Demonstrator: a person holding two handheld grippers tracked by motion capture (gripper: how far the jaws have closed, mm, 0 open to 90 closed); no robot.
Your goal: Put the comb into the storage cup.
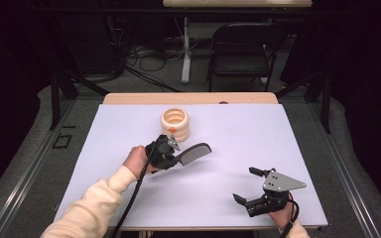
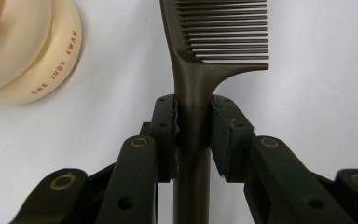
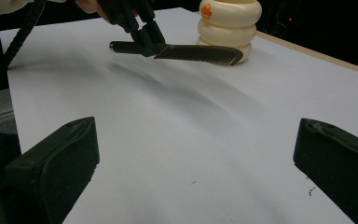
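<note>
A black comb [image 1: 196, 152] hangs a little above the white table, its toothed end pointing right, just in front of a cream ribbed holder [image 1: 175, 122]. My left gripper [image 1: 175, 154] is shut on the comb's handle [image 2: 193, 100], with the pads pressing it from both sides and the teeth [image 2: 226, 32] sticking out beyond them. In the right gripper view the comb [image 3: 200, 53] is level, close to the holder [image 3: 228, 25]. My right gripper [image 1: 244, 184] rests near the table's front right, open, with nothing between its wide-apart jaws.
The white table top [image 1: 238, 134] has a wooden strip [image 1: 188, 98] along its far edge. Behind it stand a folding chair [image 1: 240, 49] and a table leg with cables on the floor. The holder bears an orange spot [image 3: 206, 10].
</note>
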